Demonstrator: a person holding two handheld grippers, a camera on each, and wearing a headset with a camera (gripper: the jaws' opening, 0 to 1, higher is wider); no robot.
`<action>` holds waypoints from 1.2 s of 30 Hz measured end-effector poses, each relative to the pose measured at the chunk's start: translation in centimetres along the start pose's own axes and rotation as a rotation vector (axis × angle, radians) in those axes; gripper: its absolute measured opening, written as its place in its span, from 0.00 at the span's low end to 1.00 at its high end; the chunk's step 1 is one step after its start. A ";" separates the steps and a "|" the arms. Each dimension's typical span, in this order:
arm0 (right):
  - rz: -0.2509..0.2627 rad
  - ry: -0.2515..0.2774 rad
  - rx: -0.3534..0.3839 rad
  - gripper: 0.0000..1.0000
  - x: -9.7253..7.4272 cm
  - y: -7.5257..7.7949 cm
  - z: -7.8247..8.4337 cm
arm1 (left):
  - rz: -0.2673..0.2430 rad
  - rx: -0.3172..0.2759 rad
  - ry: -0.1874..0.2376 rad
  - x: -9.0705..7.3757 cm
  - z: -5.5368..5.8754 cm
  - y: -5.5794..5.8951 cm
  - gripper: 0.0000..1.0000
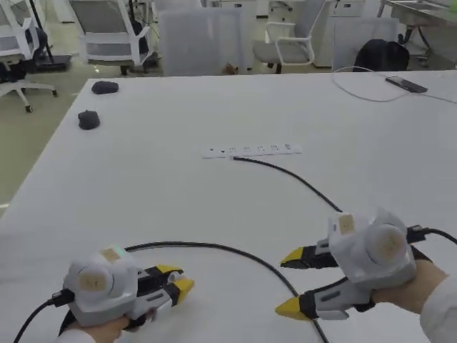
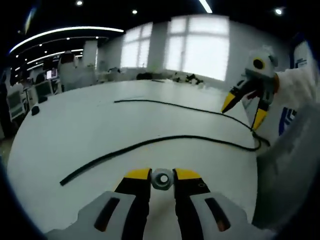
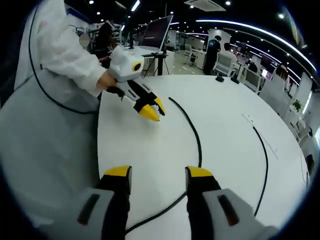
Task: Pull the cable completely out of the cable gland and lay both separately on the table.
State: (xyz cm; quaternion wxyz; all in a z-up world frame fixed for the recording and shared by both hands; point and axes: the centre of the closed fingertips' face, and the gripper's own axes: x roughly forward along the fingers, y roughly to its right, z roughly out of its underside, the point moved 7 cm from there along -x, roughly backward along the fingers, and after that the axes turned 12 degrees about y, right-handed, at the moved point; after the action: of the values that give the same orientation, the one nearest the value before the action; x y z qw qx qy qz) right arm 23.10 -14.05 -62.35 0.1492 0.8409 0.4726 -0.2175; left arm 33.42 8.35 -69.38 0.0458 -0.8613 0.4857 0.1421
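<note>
White table bears the black cable, free, curving past 12 o'clock of the left gripper, which is closed narrow on the small gland. The right gripper gapes wide. Gland seems light, hard, perhaps slippery; hold its sides.

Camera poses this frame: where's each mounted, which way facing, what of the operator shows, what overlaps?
Head view: on the headset, looking forward and down over the table; shows left gripper, right gripper, a hand.
Left gripper view: on the left gripper, along jaws shut on the cable gland, toward the right gripper; white sleeve shows.
Right gripper view: on the right gripper, along open jaws, toward the left gripper; sleeve shows.
Shared: all three see the black cable.
</note>
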 end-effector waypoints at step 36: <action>0.267 0.104 0.255 0.55 -2.8 1.5 -1.5 | -0.061 -0.160 0.090 -5.5 -3.0 -0.7 0.50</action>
State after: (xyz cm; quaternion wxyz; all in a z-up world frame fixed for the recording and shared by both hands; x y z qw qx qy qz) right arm 23.44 -16.17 -59.59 0.0445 0.9184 0.3324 -0.2099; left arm 31.93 12.61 -64.94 -0.0407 -0.8820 0.4481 0.1399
